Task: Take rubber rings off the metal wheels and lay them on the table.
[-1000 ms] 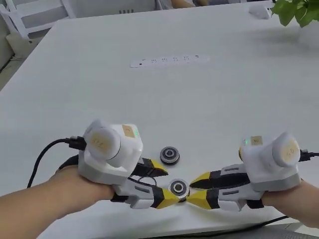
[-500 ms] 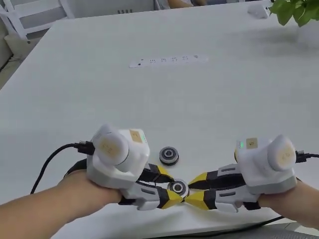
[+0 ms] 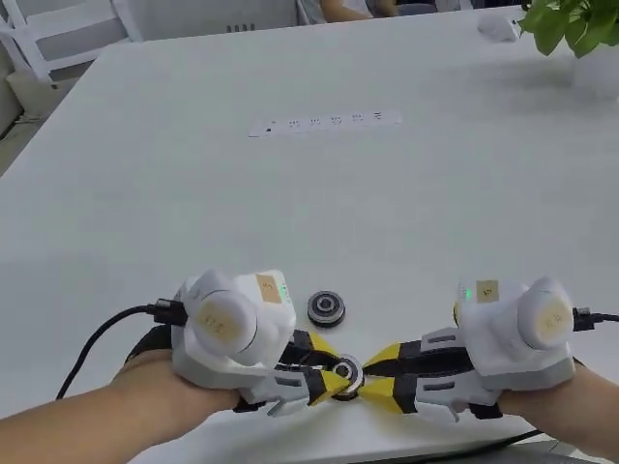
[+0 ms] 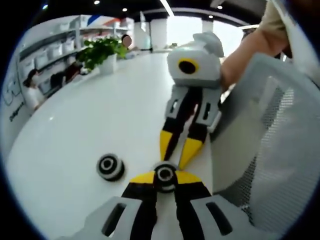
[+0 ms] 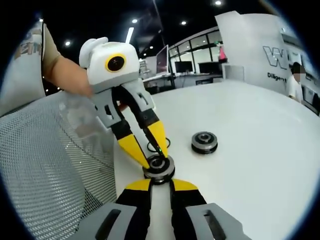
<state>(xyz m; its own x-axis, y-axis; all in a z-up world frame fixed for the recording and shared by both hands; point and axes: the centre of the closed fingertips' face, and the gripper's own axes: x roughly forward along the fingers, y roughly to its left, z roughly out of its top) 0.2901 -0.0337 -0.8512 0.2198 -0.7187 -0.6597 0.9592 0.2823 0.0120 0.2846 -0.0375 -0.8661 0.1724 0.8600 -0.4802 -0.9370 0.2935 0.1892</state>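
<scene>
One metal wheel (image 3: 344, 371) sits between left gripper (image 3: 329, 371) and right gripper (image 3: 364, 375) fingers (image 3: 387, 357).

Bright, even overhead light; small round ceiling spotlights (image 5: 184, 22) high beyond the jaws. Flat white tabletop (image 3: 387, 213) ahead of jaws slightly washed out; shadows under jaws faint. Small black-rimmed metal wheel (image 4: 165, 175) at jaw tips sharp. Gripper views bend at edges.

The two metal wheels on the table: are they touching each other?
Apart. The head view shows a strip of bare table between the free wheel and the gripped wheel.
</scene>
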